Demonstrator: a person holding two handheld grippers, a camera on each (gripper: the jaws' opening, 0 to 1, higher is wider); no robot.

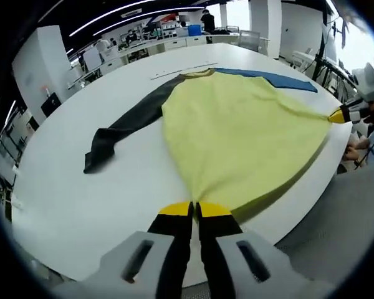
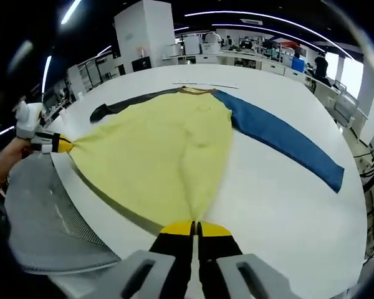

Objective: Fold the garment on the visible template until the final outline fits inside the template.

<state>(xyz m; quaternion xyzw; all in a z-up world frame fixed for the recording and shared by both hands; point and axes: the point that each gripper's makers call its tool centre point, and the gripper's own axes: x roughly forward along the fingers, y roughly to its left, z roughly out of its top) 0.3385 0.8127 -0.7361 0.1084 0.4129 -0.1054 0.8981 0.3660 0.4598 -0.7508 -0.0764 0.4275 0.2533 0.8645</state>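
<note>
the garment (image 1: 237, 134) is a long-sleeved shirt with a yellow body, one dark grey sleeve (image 1: 128, 121) and one blue sleeve (image 2: 287, 140). it lies spread on the white table (image 1: 81, 205), collar toward the far side and hem pulled to the near edge, which it reaches and seems to overhang slightly.

the left hand-held gripper (image 1: 194, 210) has its yellow-tipped jaws pressed together on one bottom corner of the shirt. the right hand-held gripper (image 2: 195, 228) is likewise clamped on the other bottom corner. each one shows at the side of the other's view, with the hem drawn tight between them.

the cloth looks light, thin and fully limp: it peaks where pinched and sags into soft ridges between the two holds. it should drape and slide easily over the smooth table, so it will not keep a crease unless laid flat. the hem corners are good places to hold for a bottom-to-top fold; the loose sleeves will trail and probably need folding in on their own, taken near the cuffs.

a thin pale strip (image 1: 184, 70) lies just beyond the collar; i cannot tell whether it marks the template. i can make out no containers.
</note>
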